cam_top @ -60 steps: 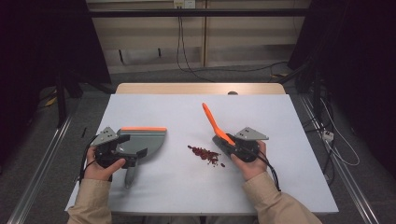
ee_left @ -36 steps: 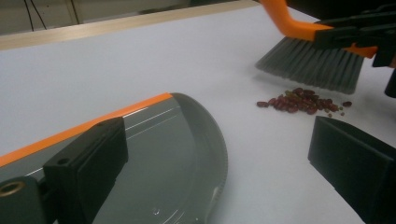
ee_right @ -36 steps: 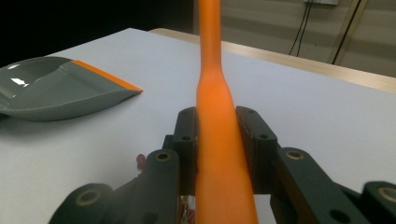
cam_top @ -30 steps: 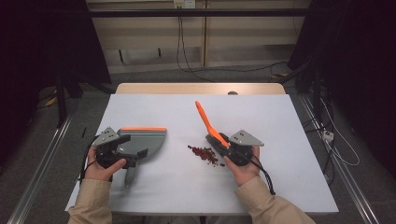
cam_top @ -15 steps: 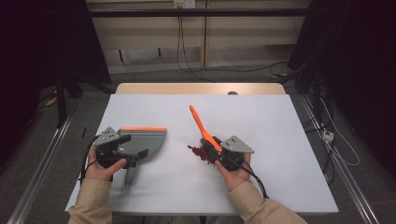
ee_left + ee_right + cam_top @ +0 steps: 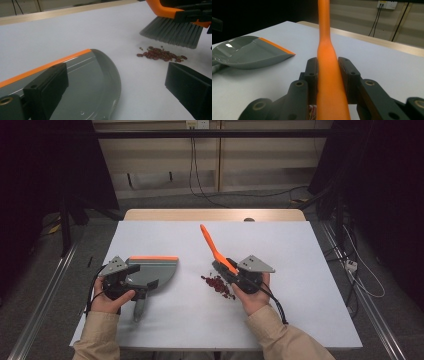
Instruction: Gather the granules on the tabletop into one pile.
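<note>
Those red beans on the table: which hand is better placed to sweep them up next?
The right: the right gripper clamps the orange brush, bristles beside the red beans. The left gripper just steadies the grey dustpan.

The right gripper (image 6: 327,75) clamps the orange brush handle (image 6: 325,50), which rises straight up between its black jaws. To the left, the grey dustpan (image 6: 249,53) with an orange edge lies on the white table (image 6: 382,62).

A white table (image 6: 310,310) bears a grey dustpan (image 6: 150,272) and scattered red beans (image 6: 217,284).
</note>
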A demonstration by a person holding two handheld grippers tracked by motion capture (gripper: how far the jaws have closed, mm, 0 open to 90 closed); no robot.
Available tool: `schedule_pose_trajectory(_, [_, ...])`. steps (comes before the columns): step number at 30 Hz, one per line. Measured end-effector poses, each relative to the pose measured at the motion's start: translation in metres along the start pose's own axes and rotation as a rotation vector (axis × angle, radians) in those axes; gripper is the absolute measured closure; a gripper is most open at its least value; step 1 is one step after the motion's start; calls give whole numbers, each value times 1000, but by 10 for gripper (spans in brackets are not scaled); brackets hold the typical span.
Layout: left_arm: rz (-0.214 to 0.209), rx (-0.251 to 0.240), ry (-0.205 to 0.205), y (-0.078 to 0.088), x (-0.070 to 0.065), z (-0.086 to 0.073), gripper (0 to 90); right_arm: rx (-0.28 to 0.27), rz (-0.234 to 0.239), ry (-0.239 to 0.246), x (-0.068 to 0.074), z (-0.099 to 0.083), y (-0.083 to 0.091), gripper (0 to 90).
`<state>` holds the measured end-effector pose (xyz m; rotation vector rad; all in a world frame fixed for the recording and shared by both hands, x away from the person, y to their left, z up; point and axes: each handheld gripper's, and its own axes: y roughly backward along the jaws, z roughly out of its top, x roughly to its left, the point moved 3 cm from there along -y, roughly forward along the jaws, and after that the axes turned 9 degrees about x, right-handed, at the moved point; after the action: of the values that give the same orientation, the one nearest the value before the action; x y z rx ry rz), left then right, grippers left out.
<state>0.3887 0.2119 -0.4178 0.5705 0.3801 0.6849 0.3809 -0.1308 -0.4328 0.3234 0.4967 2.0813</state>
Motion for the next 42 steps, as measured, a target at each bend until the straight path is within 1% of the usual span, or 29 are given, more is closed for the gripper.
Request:
schedule_pose_trajectory(1, [0, -3, 7, 0, 0, 0, 46, 4, 20, 6, 2, 3, -3, 713])
schedule_pose_trajectory(3, [1, -2, 4, 1, 1, 0, 46, 8, 36, 23, 8, 9, -9, 713])
schedule_pose_trajectory(4, [1, -3, 5, 1, 1, 0, 46, 20, 54, 37, 11, 11, -14, 712])
schedule_pose_trajectory(5, [1, -2, 4, 1, 1, 0, 46, 28, 69, 39, 14, 12, -18, 713])
schedule_pose_trajectory(7, [3, -2, 4, 1, 2, -1, 46, 52, 95, 52, 21, 13, -27, 713])
schedule_pose_trajectory(11, [4, -1, 4, 1, 2, -1, 46, 99, 124, 71, 30, 9, -37, 713])
schedule_pose_trajectory(13, [6, -2, 8, 1, 2, -1, 46, 123, 121, 91, 31, 6, -37, 713])
schedule_pose_trajectory(18, [8, 3, 5, 0, 2, -1, 46, 156, 129, 118, 27, 6, -25, 713])
schedule_pose_trajectory(22, [9, 3, 3, 0, 1, -1, 46, 166, 135, 126, 23, 2, -16, 713])
schedule_pose_trajectory(23, [9, 4, 3, 0, 1, -1, 46, 169, 130, 121, 22, 1, -14, 713])
schedule_pose_trajectory(25, [8, 3, 2, -1, 1, -1, 46, 171, 141, 112, 19, 1, -10, 713])
schedule_pose_trajectory(27, [8, 3, 2, -1, 1, -1, 46, 170, 135, 106, 16, 1, -5, 713])
schedule_pose_trajectory(30, [8, -1, 5, 0, 1, -1, 46, 119, 143, 67, 10, 6, -1, 713])
schedule_pose_trajectory(32, [9, 0, 4, -1, 1, 0, 46, 106, 144, 56, 8, 11, -3, 713])
schedule_pose_trajectory(34, [7, 0, 4, -1, 1, 0, 46, 101, 155, 60, 11, 16, -9, 713])
schedule_pose_trajectory(37, [10, 0, 7, 0, 2, -1, 46, 124, 174, 81, 21, 19, -23, 713])
schedule_pose_trajectory(38, [10, 1, 5, 0, 2, -1, 46, 137, 180, 81, 25, 18, -28, 713])
schedule_pose_trajectory(39, [10, 0, 6, 0, 2, -1, 46, 155, 182, 92, 29, 17, -32, 713])
schedule_pose_trajectory(41, [8, 0, 5, 1, 2, -1, 46, 184, 177, 126, 34, 13, -37, 713])
schedule_pose_trajectory(42, [9, 0, 4, 1, 2, -1, 46, 191, 181, 134, 35, 11, -37, 713])
